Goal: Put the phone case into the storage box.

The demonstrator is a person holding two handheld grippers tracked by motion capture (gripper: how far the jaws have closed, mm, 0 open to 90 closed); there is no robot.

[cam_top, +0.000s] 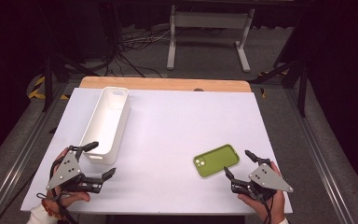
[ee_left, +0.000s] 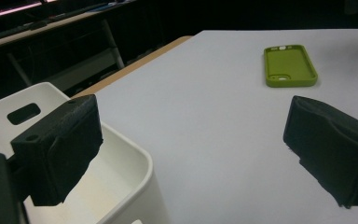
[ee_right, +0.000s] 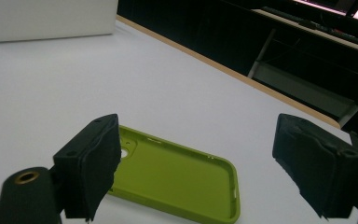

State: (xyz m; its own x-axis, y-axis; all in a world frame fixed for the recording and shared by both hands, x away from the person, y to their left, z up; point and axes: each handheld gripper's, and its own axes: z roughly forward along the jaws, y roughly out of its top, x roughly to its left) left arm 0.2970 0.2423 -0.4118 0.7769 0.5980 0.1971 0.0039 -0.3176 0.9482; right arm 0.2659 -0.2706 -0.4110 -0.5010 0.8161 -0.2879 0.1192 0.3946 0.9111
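Though empty, the green phone case (cam_top: 216, 160) lies flat.

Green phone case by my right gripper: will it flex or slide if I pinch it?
The green case lies hollow side up and empty, so probably light and bendy. Flat on the smooth white table, it may skid when nudged. Its thin raised rim looks pinchable by the open right gripper.

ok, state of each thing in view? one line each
green phone case: lying flat on the table, hollow side up, nothing in it, not gripped
white bin: upright, empty as far as visible
left gripper: open, holding nothing, beside the bin's near end
right gripper: open, holding nothing, beside the case
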